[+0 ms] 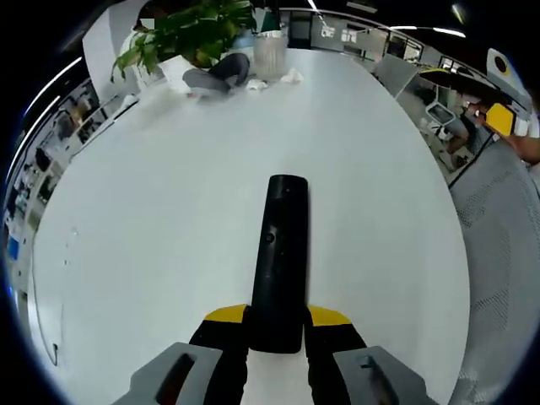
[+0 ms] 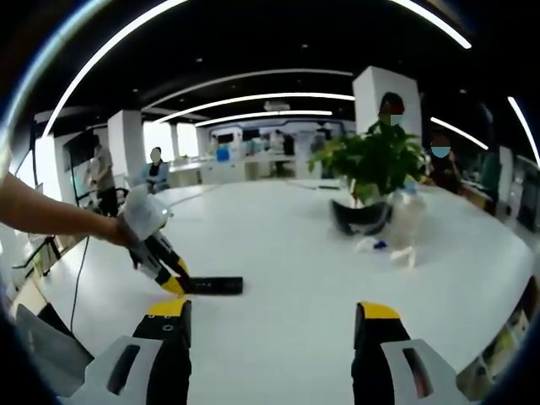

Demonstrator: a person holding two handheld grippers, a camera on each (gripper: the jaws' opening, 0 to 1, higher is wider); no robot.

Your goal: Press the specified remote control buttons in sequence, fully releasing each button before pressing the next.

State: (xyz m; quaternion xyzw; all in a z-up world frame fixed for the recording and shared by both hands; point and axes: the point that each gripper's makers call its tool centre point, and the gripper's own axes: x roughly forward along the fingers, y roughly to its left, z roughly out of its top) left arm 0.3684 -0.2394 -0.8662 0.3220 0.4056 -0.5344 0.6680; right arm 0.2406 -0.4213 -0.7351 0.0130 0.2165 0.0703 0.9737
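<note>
Left gripper view: the left hand-held gripper (image 1: 277, 325) rises from the bottom edge with its yellow-tipped black jaws closed narrowly on the near end of a long, slim black plastic remote control (image 1: 279, 257). The remote control lies flat on the large white oval table (image 1: 169, 211) and extends away from the jaws toward the table centre. At the far end of the table stands a leafy green potted plant (image 1: 190, 29); beside it, to the right, are a clear ribbed plastic container (image 1: 269, 52) and small crumpled white papers (image 1: 291, 76). A grey mesh office chair (image 1: 506, 236) stands at the right table edge.

Right gripper view: at the left, a person's bare forearm (image 2: 46, 211) reaches in, carrying the left hand-held gripper (image 2: 175, 283), whose jaws grip one end of the black remote control (image 2: 215, 285) lying on the white table (image 2: 287, 253). At the bottom, the right hand-held gripper (image 2: 274, 325) shows both yellow-tipped jaws spread wide apart with nothing between them, positioned well apart from the remote control. Farther right on the table stands the green potted plant (image 2: 371, 164) in a dark pot, with a clear container (image 2: 413, 215) just beside it. People stand in the office background at the left
</note>
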